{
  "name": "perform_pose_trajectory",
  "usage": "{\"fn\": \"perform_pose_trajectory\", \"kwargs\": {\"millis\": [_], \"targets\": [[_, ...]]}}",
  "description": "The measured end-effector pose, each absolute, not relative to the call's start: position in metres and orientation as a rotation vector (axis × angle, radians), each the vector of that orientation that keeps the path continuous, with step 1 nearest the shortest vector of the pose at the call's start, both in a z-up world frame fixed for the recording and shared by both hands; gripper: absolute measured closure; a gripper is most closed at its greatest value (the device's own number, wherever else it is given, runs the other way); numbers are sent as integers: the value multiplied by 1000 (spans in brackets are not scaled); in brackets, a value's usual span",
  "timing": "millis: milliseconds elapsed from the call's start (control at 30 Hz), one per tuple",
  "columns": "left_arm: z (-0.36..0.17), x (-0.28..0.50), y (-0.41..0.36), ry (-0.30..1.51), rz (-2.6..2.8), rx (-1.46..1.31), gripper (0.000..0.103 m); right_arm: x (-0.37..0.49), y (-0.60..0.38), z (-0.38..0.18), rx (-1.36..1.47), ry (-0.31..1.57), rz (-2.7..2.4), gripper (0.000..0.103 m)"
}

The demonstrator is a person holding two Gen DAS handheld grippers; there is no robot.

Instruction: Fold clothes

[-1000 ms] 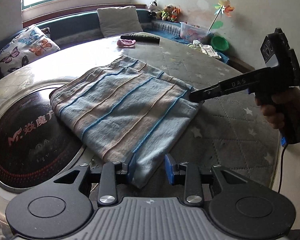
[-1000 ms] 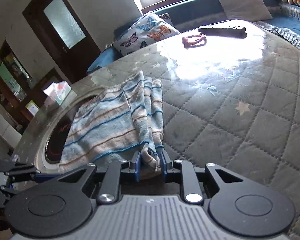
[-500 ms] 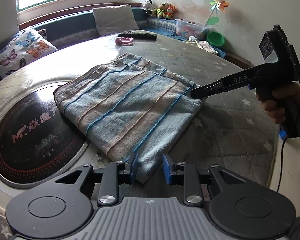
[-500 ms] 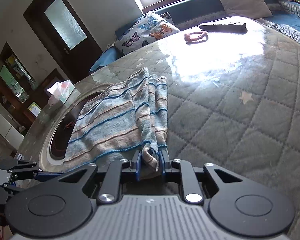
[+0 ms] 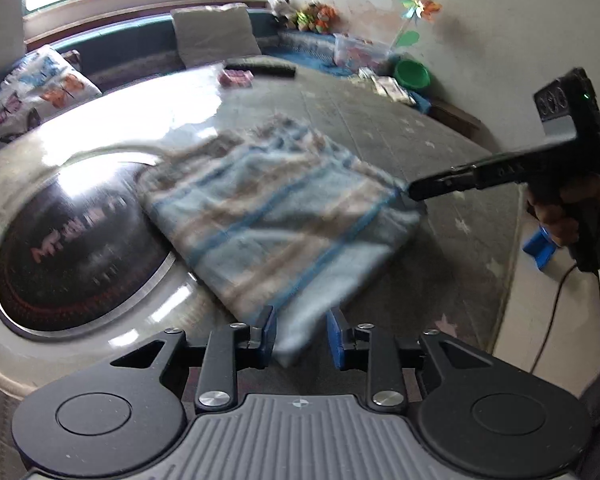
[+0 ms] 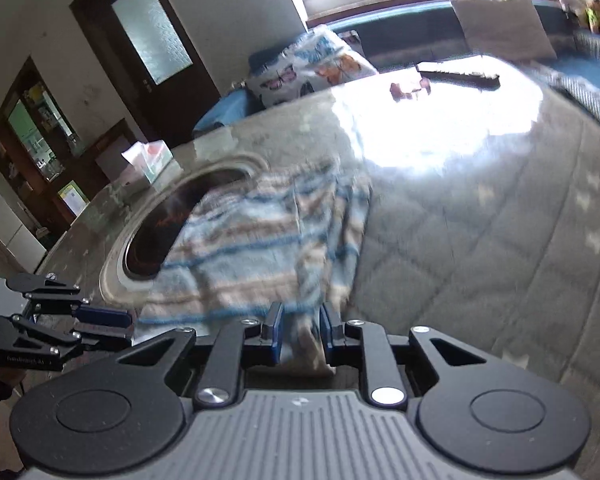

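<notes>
A folded blue and beige striped cloth [image 5: 276,216] lies on the round quilted table, partly over the dark glass hotplate [image 5: 72,240]. My left gripper [image 5: 301,336] has its jaws apart around the cloth's near corner, which hangs between them. My right gripper [image 6: 301,334] is shut on the cloth's other corner [image 6: 304,336]; it shows in the left wrist view [image 5: 414,192] gripping the right edge. The cloth [image 6: 260,248] looks lifted slightly. Both views are motion-blurred.
A pink item [image 5: 236,78] and a dark remote [image 5: 260,69] lie at the table's far side. A tissue box [image 6: 150,158] stands past the hotplate. Cushions [image 5: 32,92] and a bench run under the window. The table edge [image 5: 512,240] is on the right.
Both grippers have risen and pulled back, lifting the cloth's near edge. The left jaws have opened a little wider. The right gripper keeps its grip.
</notes>
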State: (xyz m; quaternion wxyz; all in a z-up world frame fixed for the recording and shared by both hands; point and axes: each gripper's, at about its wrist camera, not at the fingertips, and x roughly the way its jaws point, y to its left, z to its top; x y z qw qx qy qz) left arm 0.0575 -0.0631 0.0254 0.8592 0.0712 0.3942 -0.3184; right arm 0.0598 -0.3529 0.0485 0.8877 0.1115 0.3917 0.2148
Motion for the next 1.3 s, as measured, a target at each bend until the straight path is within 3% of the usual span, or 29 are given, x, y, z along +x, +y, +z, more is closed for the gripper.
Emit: {"fn": "perform_pose_trajectory", "kwargs": {"millis": [433,767,1300], "targets": [[12,142,-67,809,-508,6,75,128,-298,46,99,772,495,84],[8,151,-61,818,-504,13,81,144,-295,34,46,783,476,85],[6,189,-117,802,-618,26,79,191,-293,30,50,764,450,85]]}}
